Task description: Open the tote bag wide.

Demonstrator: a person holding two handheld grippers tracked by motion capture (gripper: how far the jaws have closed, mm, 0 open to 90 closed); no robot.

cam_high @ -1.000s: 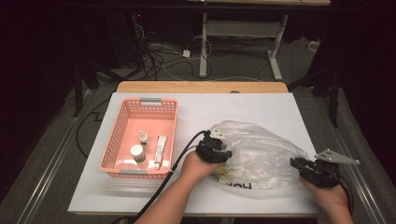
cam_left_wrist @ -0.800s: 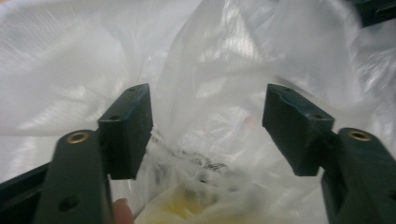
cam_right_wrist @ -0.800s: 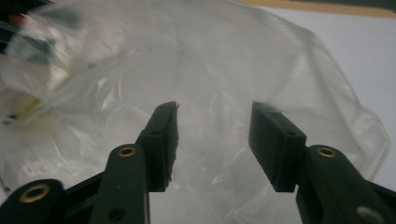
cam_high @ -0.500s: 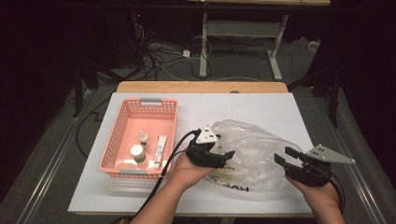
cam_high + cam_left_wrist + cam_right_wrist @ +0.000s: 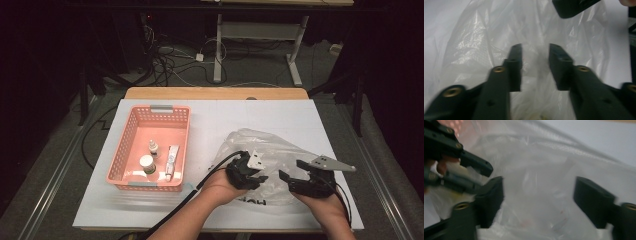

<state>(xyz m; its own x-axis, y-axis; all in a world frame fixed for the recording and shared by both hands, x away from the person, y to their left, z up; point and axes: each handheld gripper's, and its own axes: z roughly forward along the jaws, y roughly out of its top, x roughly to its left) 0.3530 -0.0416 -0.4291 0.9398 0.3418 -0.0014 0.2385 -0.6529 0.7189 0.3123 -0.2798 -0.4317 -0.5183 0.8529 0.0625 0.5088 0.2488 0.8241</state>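
A crumpled clear plastic bag (image 5: 272, 147) lies on the white table top, right of centre. My left gripper (image 5: 261, 176) reaches onto the bag's near edge from the left. Its jaws have just been closing, and in the left gripper view (image 5: 535, 48) a gap still stands between the pads, with the bag (image 5: 474, 37) behind them. My right gripper (image 5: 291, 171) faces it from the right over the same edge. Its jaws have just been opening and stand wide (image 5: 539, 182) above the bag (image 5: 541, 155), gripping nothing. The two grippers are close together.
A pink basket (image 5: 161, 108) stands at the left of the table and holds a small dropper bottle (image 5: 153, 148), a white-capped jar (image 5: 147, 163) and a tube (image 5: 171, 159). The table's front edge lies just below both hands. Cables trail from the grippers.
My right gripper has slid left toward the bag's middle and its jaws have spread. My left gripper drew back left, then came right, and now nearly meets the right one.
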